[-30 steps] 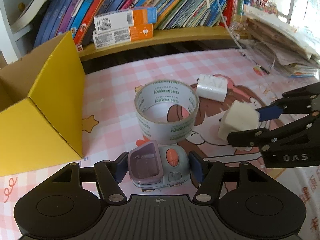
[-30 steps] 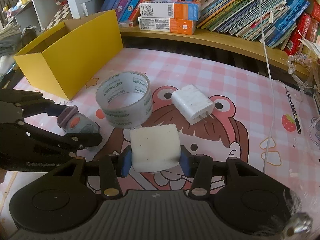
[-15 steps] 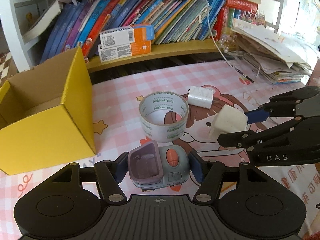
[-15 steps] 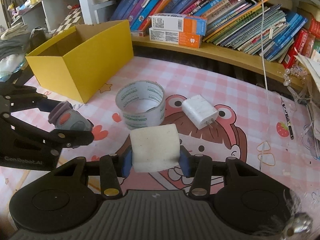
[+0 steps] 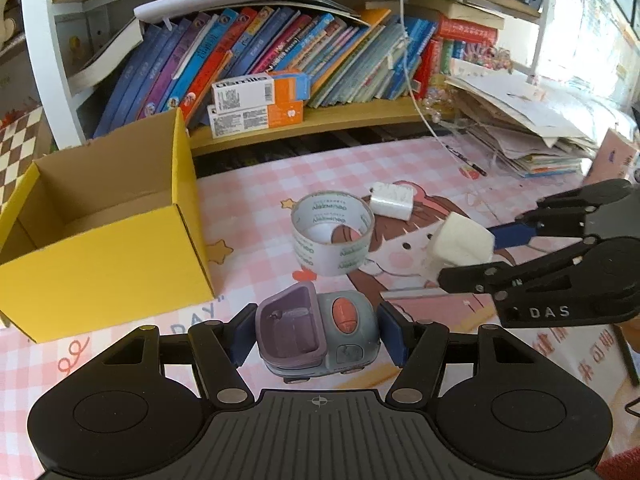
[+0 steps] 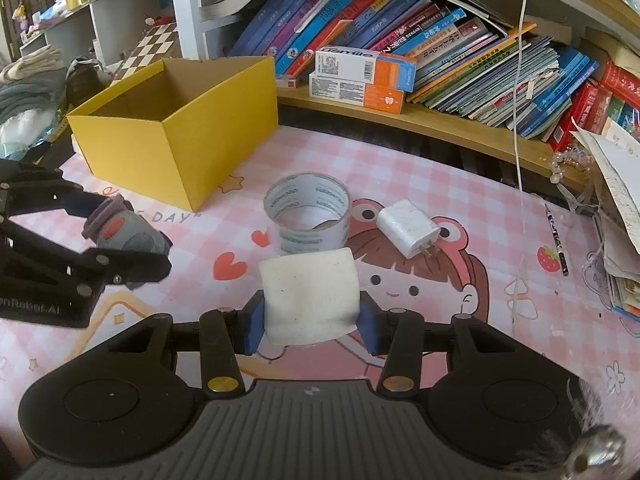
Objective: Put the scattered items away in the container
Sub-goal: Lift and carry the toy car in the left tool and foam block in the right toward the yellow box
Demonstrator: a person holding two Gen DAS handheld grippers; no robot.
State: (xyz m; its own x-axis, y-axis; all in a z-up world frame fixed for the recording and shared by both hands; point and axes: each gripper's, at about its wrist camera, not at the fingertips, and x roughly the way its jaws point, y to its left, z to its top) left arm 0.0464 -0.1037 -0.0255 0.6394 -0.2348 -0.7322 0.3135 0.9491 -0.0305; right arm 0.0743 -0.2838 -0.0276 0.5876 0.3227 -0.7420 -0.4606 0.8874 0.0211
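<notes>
A small grey-and-purple plastic toy car [image 5: 318, 330] with an orange oval on its top is clamped between the blue pads of the left gripper [image 5: 318, 334], raised clear of the pink checked cartoon mat [image 5: 256, 184]. A white foam block [image 6: 310, 294] is pinched squarely by the right gripper [image 6: 312, 320], its pads pressed against both sides of the block. From the left wrist view, that block [image 5: 460, 246] is seen off to the right, held above the mat.

The open yellow cardboard box [image 5: 100, 240] is seen to the left of the toy car, its brown inside in view. In the right wrist view the box [image 6: 180, 120] is seen at upper left, beyond the left gripper [image 6: 120, 236].

Between the two grippers and further back, a roll of clear packing tape [image 5: 332, 238] is stood on its edge on the mat, and a white wall charger [image 5: 390, 200] is laid just beside it to the right. Neither is touched.

Behind the mat, a wooden shelf [image 6: 440, 120] is packed with leaning books, with two white-and-orange cartons [image 6: 360, 80] stacked in front. A white cable [image 6: 518, 100] is hung down across the shelf, and a pile of papers [image 5: 528, 136] is heaped at the far right.
</notes>
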